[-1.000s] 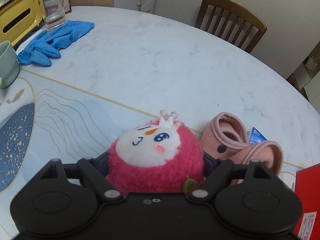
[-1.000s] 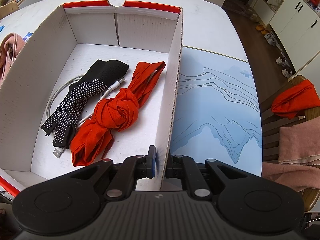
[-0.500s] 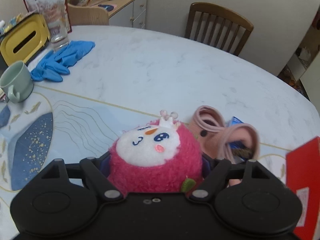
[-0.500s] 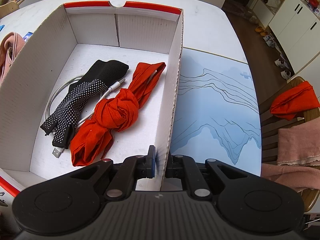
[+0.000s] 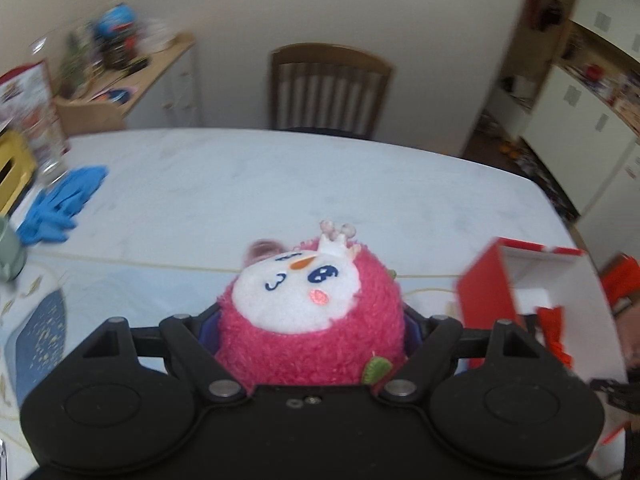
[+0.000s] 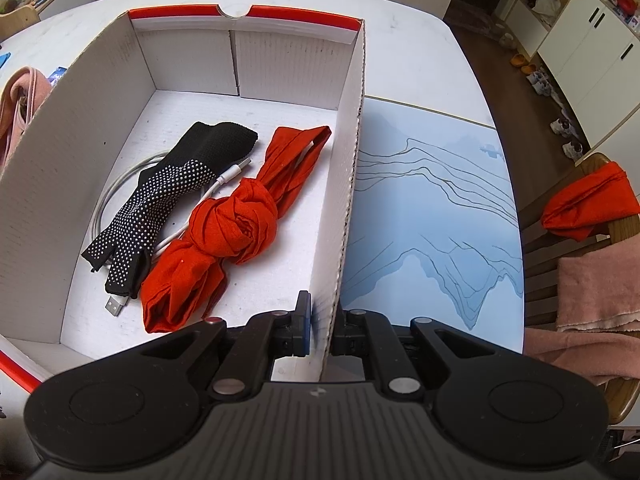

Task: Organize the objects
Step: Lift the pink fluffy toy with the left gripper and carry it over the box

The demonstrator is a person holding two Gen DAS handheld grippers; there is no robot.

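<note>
A fluffy pink plush toy (image 5: 316, 332) with a white face fills my left gripper (image 5: 312, 330), which is shut on it and holds it above the table. The red and white cardboard box (image 5: 486, 296) shows to the right in the left wrist view. My right gripper (image 6: 322, 330) is shut on the box's right wall (image 6: 344, 200) near its front corner. Inside the box lie a knotted red cloth (image 6: 236, 228), a black dotted glove (image 6: 160, 208) and a white USB cable (image 6: 108, 200).
A pink fabric item (image 6: 16, 108) lies left of the box. Blue gloves (image 5: 60, 204), a green mug (image 5: 8, 252) and a yellow tissue box (image 5: 12, 168) sit at the table's left. A wooden chair (image 5: 328, 88) stands beyond it. Red and pink cloths (image 6: 588, 208) hang on a chair at the right.
My left gripper has risen and swung right with the plush toy; the box has come into its view and the pink fabric item is now mostly hidden. The right gripper has stayed put.
</note>
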